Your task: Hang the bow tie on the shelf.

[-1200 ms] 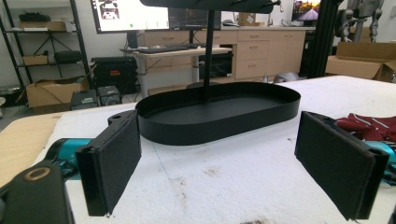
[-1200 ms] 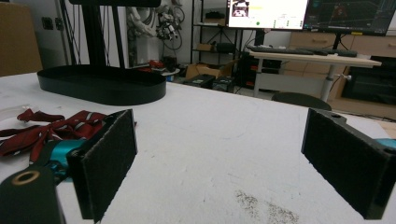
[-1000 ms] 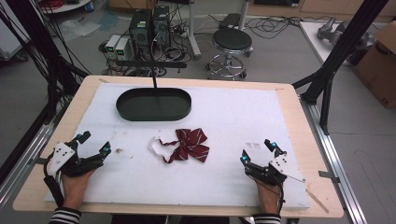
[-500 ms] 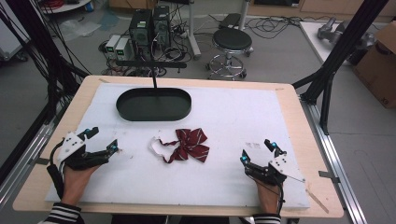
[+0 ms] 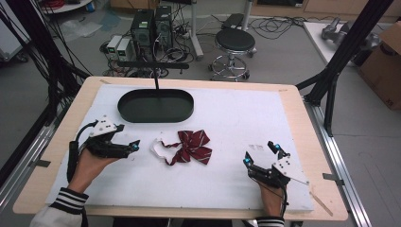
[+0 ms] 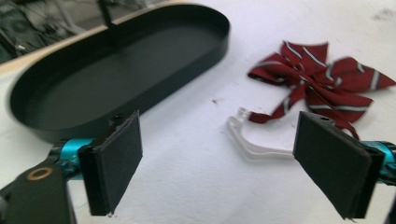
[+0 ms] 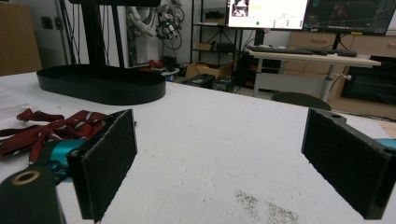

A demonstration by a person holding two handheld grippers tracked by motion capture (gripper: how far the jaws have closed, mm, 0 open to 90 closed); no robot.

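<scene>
White table mat (image 5: 227, 118) | striped bow tie (image 5: 191, 147), no readable writing

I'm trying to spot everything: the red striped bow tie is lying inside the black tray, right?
Not quite. The red striped bow tie lies on the white table cover, outside the black tray and nearer the person. The high view shows it.

Even, bright overhead light is falling across the white tabletop (image 5: 236, 118), throwing only faint, soft shadows. In the left gripper view motion blur is smearing the black tray (image 6: 116, 70) and the striped bow tie (image 6: 322, 79), and the near jaws are reading soft. The monitors (image 7: 266, 9) in the right gripper view are glaring, slightly overexposed.
</scene>
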